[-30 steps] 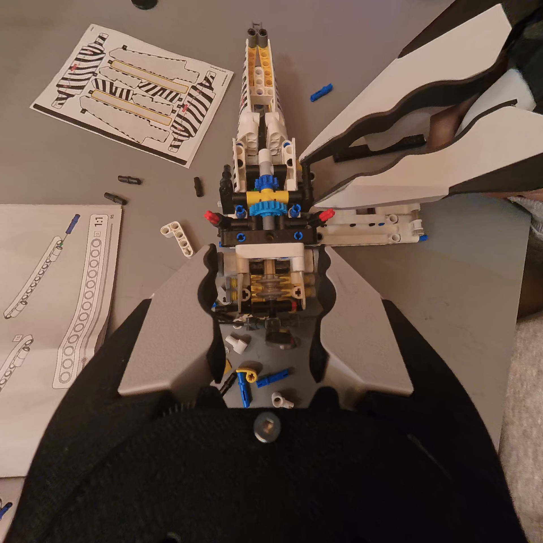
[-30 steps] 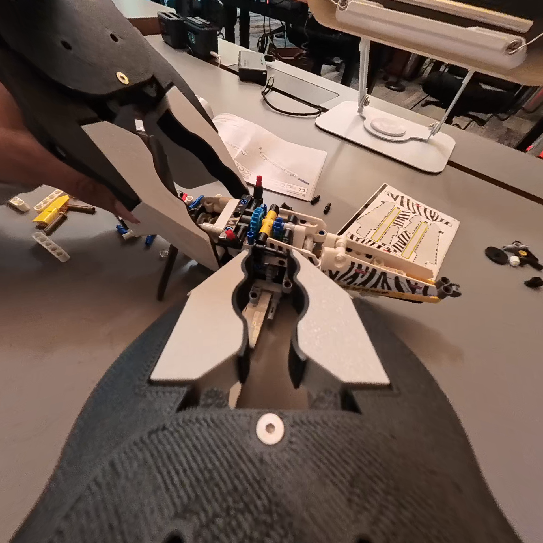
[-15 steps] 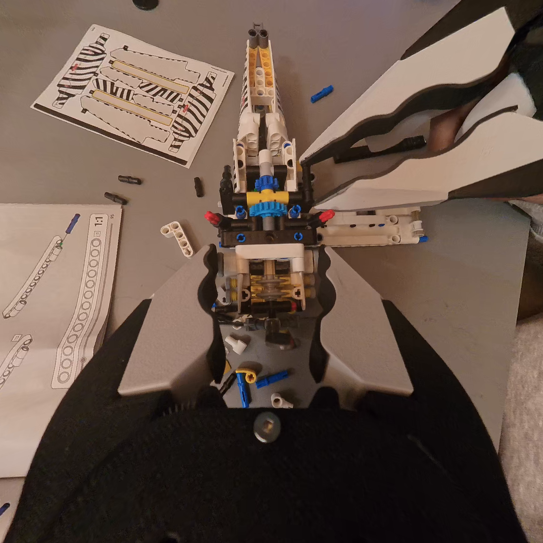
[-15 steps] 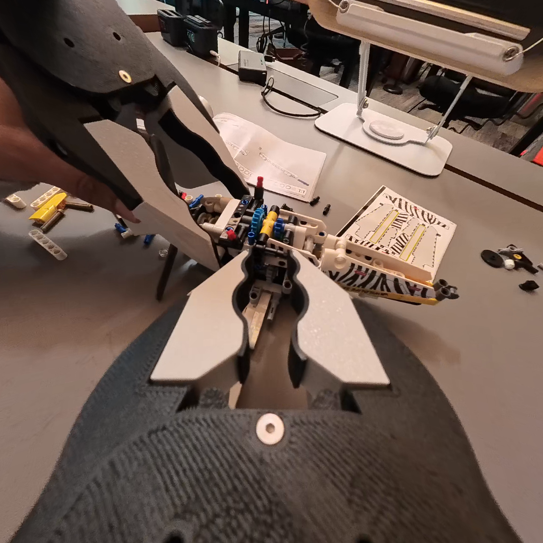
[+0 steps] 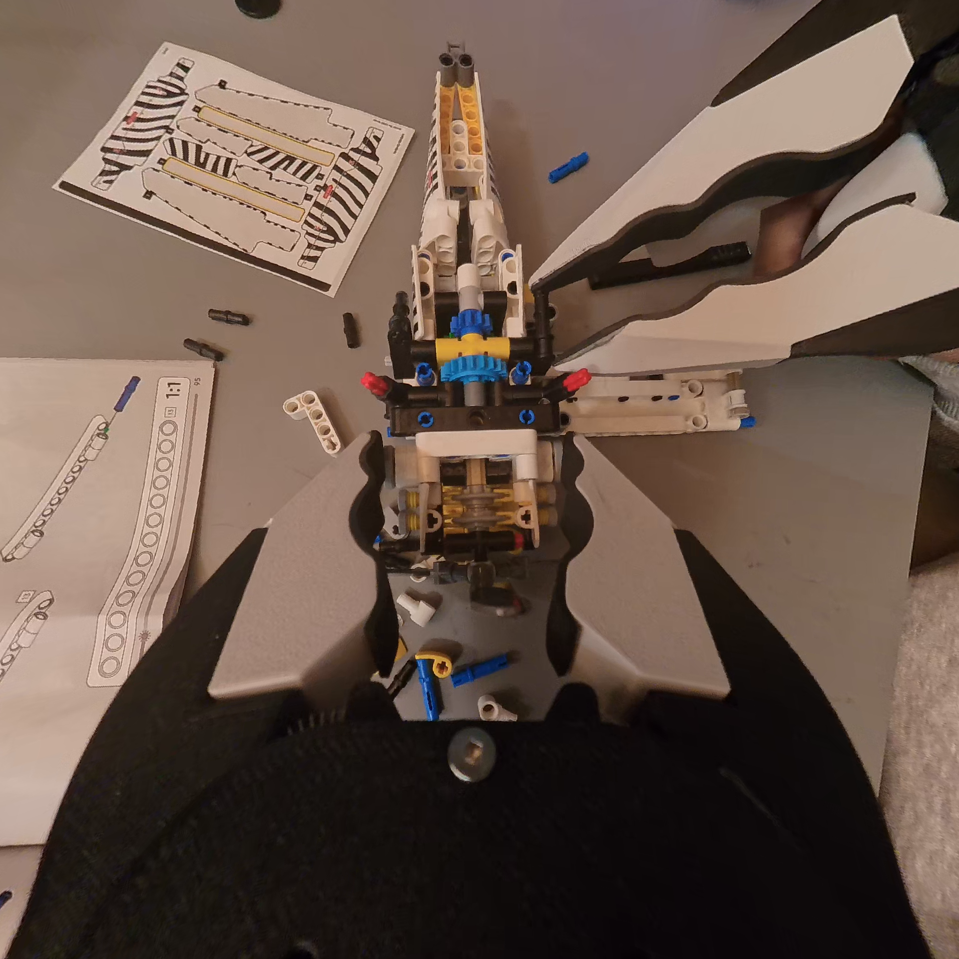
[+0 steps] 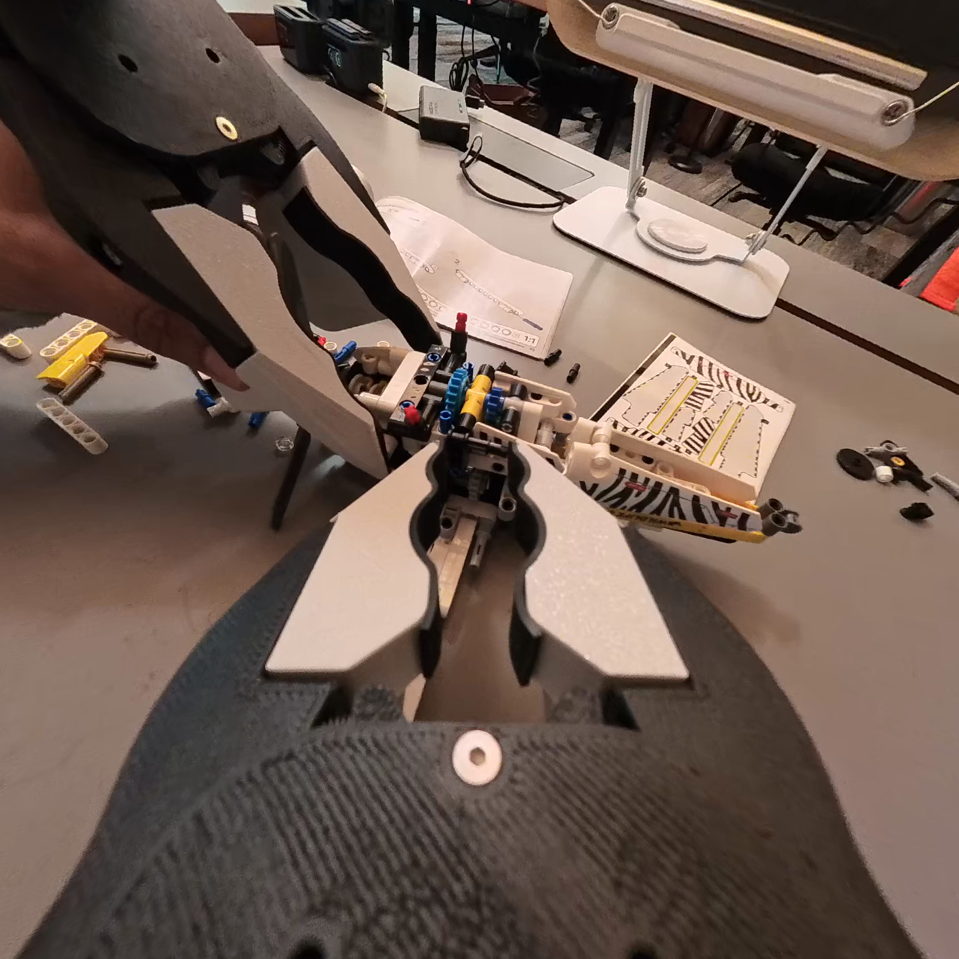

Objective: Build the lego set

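Grey tabletop point(image 5: 726, 519) carries everything, with an open instruction booklet point(image 5: 78, 519) at the far left and a zebra-striped sticker sheet point(image 5: 233, 161) beyond it. Loose black pins point(image 5: 228, 316) lie between them and the lego model point(image 5: 469, 363), a long white, black and yellow build at centre. The left gripper point(image 5: 472, 498) pinches the model's near end between both fingers. From the right, the right gripper point(image 6: 475, 482) grips the model's side, its fingers close around a grey and white piece.
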Motion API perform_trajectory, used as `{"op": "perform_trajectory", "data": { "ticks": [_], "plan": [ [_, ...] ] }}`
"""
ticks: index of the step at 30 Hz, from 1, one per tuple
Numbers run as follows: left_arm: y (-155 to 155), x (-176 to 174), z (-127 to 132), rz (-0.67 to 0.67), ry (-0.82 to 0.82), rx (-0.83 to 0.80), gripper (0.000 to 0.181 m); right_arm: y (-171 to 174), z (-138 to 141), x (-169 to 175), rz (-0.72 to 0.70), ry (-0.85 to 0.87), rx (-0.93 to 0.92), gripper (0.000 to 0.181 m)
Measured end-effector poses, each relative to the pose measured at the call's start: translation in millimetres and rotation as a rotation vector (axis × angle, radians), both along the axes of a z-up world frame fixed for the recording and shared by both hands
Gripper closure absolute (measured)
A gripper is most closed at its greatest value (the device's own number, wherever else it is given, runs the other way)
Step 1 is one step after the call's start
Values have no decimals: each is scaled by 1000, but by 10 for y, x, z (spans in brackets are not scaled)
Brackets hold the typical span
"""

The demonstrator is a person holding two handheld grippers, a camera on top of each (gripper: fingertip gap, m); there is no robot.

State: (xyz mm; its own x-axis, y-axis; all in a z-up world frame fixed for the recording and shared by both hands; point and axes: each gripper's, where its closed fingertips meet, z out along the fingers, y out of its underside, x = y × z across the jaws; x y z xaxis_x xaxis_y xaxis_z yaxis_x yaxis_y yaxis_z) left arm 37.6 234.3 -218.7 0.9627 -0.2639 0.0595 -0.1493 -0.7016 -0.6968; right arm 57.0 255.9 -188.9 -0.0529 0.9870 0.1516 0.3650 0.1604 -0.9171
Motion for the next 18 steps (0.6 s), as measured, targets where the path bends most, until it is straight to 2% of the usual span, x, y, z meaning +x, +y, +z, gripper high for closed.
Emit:
{"op": "perform_trajectory", "data": {
  "ticks": [4, 7, 11, 14, 18],
  "plan": [
    [1, 4, 1, 0, -1, 1, 113, 6, 34, 26, 6, 3, -17, 160],
    [0, 4, 2, 0, -6, 2, 112, 78, 227, 129, 6, 59, -27, 167],
    [-1, 4, 2, 0, -2, 2, 112, 528, 350, 420, -119, 22, 42, 162],
    [-3, 4, 2, 1, -4, 2, 112, 696, 129, 581, -149, -120, -47, 154],
    [-5, 5, 2, 2, -2, 2, 112, 610, -314, 670, -106, -322, -195, 146]
  ]
}}
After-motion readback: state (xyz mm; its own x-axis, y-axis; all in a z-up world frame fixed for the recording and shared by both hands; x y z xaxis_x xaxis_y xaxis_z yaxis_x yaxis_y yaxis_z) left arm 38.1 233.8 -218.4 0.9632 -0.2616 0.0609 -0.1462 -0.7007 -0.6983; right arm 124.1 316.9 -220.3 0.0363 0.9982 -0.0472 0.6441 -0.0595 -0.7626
